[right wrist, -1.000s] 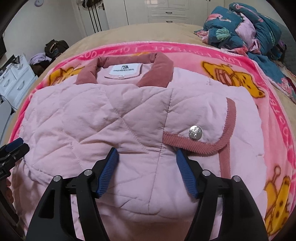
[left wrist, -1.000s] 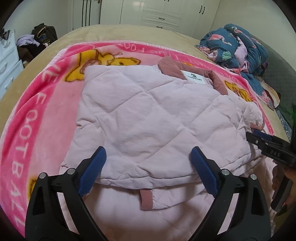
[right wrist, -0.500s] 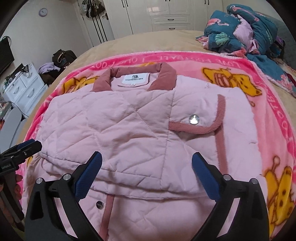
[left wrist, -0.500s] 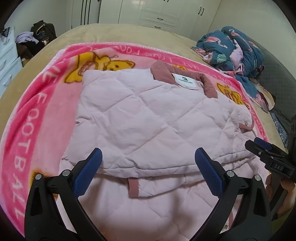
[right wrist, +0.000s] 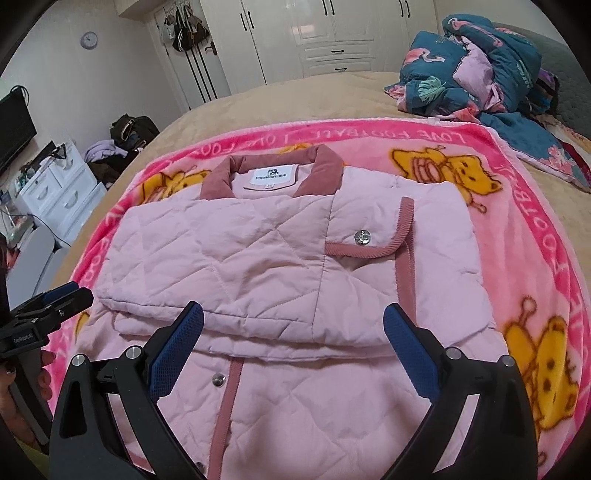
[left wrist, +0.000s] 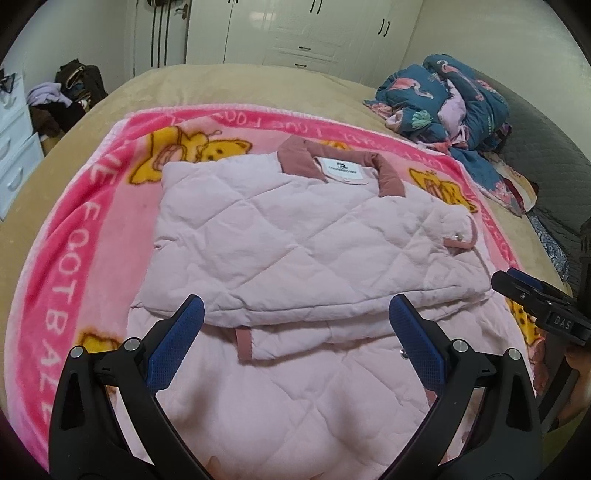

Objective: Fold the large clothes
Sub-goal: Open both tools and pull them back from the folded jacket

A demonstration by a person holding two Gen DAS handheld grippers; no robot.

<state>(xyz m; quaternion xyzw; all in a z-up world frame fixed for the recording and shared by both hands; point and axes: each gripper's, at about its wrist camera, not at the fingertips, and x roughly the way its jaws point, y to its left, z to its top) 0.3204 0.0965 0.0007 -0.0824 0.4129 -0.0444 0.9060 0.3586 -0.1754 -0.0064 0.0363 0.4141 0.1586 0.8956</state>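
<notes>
A pale pink quilted jacket point(left wrist: 280, 236) point(right wrist: 258, 258) with a dusty-rose collar point(right wrist: 273, 173) lies on a pink cartoon blanket point(left wrist: 85, 229) point(right wrist: 535, 206), its sleeves folded across the chest and the hem toward me. My left gripper point(left wrist: 295, 317) hangs open above the near part of the jacket, with nothing between its blue pads point(left wrist: 181, 332). My right gripper point(right wrist: 293, 321) is likewise open over the jacket, holding nothing. Each gripper shows at the other view's edge: the right gripper point(left wrist: 535, 299) and the left gripper point(right wrist: 48, 306).
The blanket lies on a tan bed point(left wrist: 240, 85). A heap of dark teal flamingo-print bedding point(left wrist: 447, 99) point(right wrist: 480, 62) sits at the far right. White drawers point(right wrist: 62, 188) and bags point(right wrist: 129, 129) stand left of the bed, white wardrobes point(right wrist: 332, 33) behind.
Both grippers have let go of the folded jacket, spread wider and drawn back and up, so more of the jacket's lower half shows. The jacket lies still.
</notes>
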